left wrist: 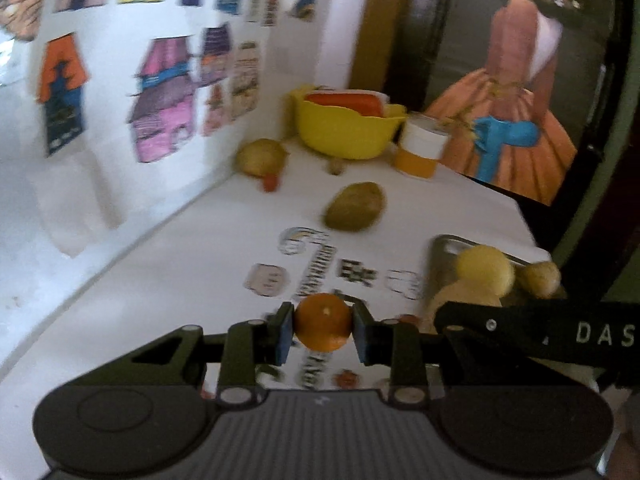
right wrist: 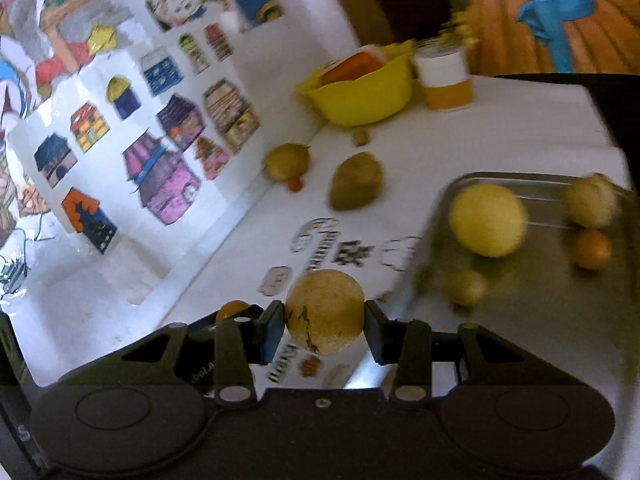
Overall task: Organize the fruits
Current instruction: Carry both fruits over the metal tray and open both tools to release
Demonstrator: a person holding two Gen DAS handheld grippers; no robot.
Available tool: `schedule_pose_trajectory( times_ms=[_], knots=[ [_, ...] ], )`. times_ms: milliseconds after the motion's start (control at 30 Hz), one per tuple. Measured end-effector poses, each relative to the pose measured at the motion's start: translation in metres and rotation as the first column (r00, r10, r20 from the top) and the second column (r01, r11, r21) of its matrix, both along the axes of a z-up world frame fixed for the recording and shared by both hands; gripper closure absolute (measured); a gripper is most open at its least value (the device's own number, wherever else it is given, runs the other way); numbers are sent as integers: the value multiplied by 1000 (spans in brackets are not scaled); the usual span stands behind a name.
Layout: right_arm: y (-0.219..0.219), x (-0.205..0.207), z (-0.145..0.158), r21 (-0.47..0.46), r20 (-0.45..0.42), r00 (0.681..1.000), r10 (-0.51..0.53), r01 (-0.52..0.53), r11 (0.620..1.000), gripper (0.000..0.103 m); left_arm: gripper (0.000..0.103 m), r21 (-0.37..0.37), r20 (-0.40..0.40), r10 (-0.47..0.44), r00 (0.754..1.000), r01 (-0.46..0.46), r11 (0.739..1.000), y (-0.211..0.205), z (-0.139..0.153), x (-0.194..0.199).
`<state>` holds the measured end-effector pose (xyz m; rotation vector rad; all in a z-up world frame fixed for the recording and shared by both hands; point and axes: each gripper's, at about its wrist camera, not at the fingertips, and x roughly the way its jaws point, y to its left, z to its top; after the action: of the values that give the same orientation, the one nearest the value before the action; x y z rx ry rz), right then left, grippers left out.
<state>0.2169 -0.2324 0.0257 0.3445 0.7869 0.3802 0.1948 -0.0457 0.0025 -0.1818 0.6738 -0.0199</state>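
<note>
Right wrist: right gripper (right wrist: 324, 322) clamps a tan fruit (right wrist: 324, 312), left gripper (left wrist: 322, 326) clamps an orange (left wrist: 323, 322), both mid-carry above the table; next, release onto tray (right wrist: 540, 304).

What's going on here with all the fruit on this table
A person is sorting fruit with two handheld grippers. The left gripper is shut on a small orange, and the right gripper is shut on a speckled yellow fruit. A metal tray already holds four fruits, including a large yellow one. A brownish-green fruit and a few more still lie on the white table near a yellow bowl.
</note>
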Motion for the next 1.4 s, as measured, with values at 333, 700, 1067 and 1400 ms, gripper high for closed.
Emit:
schedule_pose_trajectory(
  times_ms=[333, 700, 1067, 1400],
  knots=[
    [-88, -22, -8, -29, -11, 985, -175, 175, 984, 58, 69, 4, -21, -130, 991, 130, 991, -64, -7, 2],
    [-125, -12, -30, -59, -12, 973, -231, 230, 971, 58, 69, 14, -61, -186, 981, 187, 982, -100, -21, 16],
    [-125, 5, -44, -85, 25, 980, -198, 199, 976, 58, 69, 39, -81, -172, 982, 176, 984, -108, -30, 26],
    [-124, 10, -50, -86, 37, 981, -193, 195, 977, 58, 69, 50, -90, -167, 982, 172, 984, -109, -32, 27]
  ],
)
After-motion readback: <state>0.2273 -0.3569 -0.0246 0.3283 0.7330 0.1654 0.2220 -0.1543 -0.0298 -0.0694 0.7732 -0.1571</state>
